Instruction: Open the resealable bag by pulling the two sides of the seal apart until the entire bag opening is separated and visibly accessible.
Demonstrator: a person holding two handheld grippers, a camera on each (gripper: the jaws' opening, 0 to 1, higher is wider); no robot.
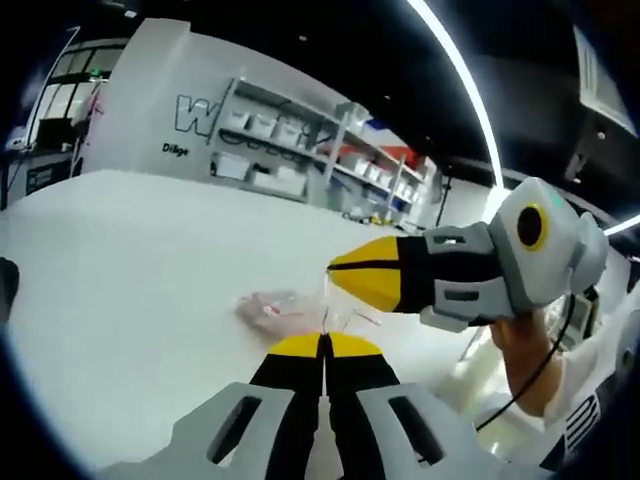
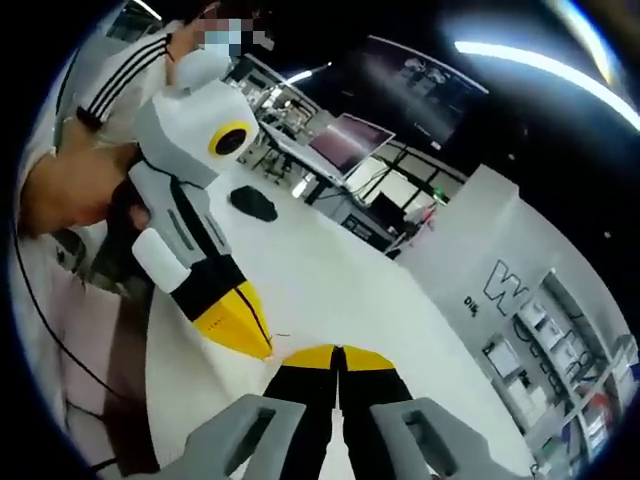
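Note:
A clear resealable bag [image 1: 272,308] with something pinkish inside lies on the white table [image 1: 130,270], just beyond my left gripper [image 1: 323,343]. Its yellow-tipped jaws are closed together, and a thin edge of film rises from them. The right gripper [image 1: 335,270] comes in from the right, jaws closed, its tip at the top of that film. In the right gripper view my right gripper [image 2: 338,352] is shut at the bottom. The left gripper [image 2: 262,345] comes in beside it from the left. Between them the film is only a faint line.
Shelves with bins [image 1: 300,150] and a white wall with lettering [image 1: 190,115] stand behind the table. A black object [image 2: 252,203] lies further along the table, with a monitor [image 2: 345,140] beyond. A hand [image 1: 525,350] holds the right gripper, and a person's arm [image 2: 70,190] holds the left.

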